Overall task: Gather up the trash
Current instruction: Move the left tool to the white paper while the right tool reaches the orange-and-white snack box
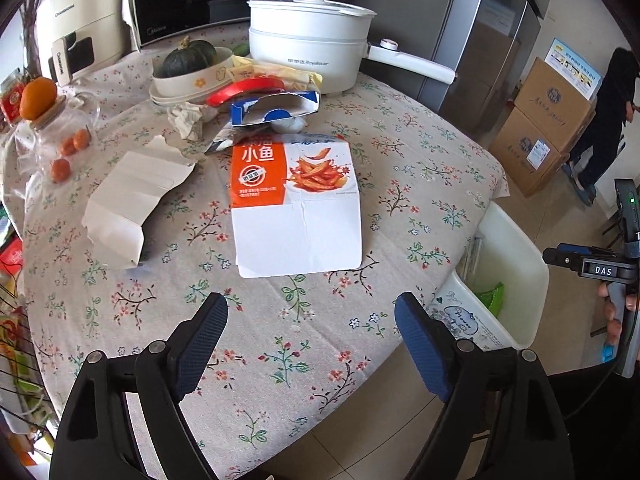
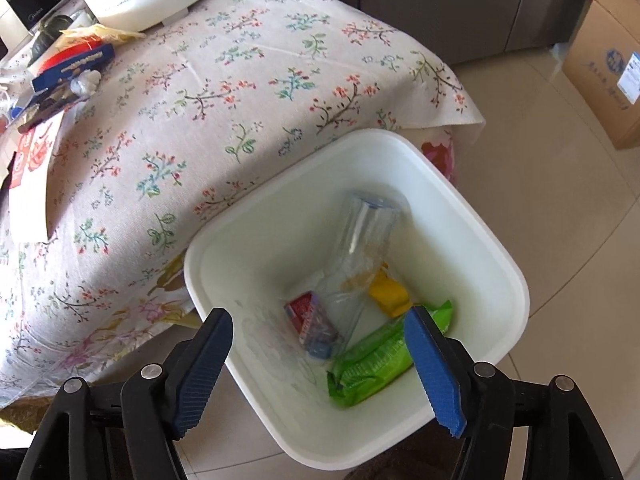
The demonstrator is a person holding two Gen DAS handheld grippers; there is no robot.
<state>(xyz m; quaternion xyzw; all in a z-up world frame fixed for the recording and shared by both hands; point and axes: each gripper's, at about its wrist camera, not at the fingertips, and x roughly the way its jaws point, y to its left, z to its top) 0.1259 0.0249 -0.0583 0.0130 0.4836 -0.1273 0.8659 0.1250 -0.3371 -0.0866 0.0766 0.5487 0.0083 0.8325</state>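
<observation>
With both tools open and empty, the left tool (image 1: pixel 308 320) was best lowered onto the near edge of the flattened snack box (image 1: pixel 296 208) on the table (image 1: pixel 400 184), while the right tool (image 2: pixel 320 344) hung over the white bin (image 2: pixel 516 280).

We only see a corner of the bin (image 1: pixel 520 240), and the orange box (image 2: pixel 30 168) gets cut off left.

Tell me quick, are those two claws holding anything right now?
Left gripper: open, holding nothing, over the table.
Right gripper: open, holding nothing, over the white bin.
</observation>
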